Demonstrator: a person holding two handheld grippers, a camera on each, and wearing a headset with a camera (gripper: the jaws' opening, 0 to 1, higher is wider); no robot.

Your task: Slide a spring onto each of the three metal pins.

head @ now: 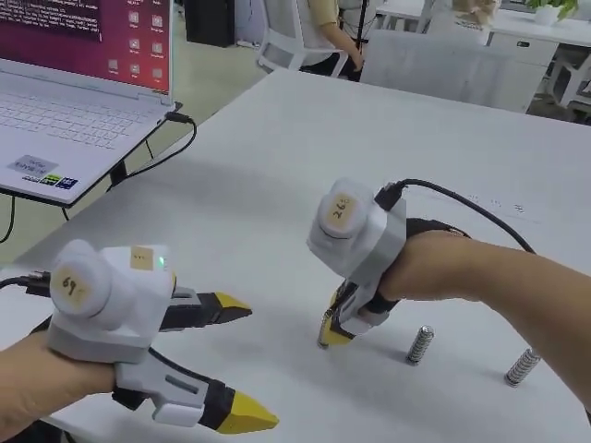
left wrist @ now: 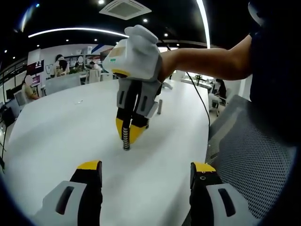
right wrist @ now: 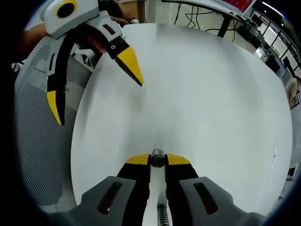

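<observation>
Now | right claw (head: pixel 334 330) pinched spring (left wrist: pixel 126 139) upright on bench (head: pixel 277 166) near front edge, near two standing springs (head: pixel 420 344) | left claw (head: pixel 260 365) spread, idle | risk: off-axis squeeze could buckle or topple spring.

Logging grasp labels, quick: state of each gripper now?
Left gripper: open, holding nothing.
Right gripper: shut on a spring.

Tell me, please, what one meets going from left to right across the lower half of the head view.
Left gripper, open → right gripper, shut on the held spring → middle spring → far-right spring.
</observation>
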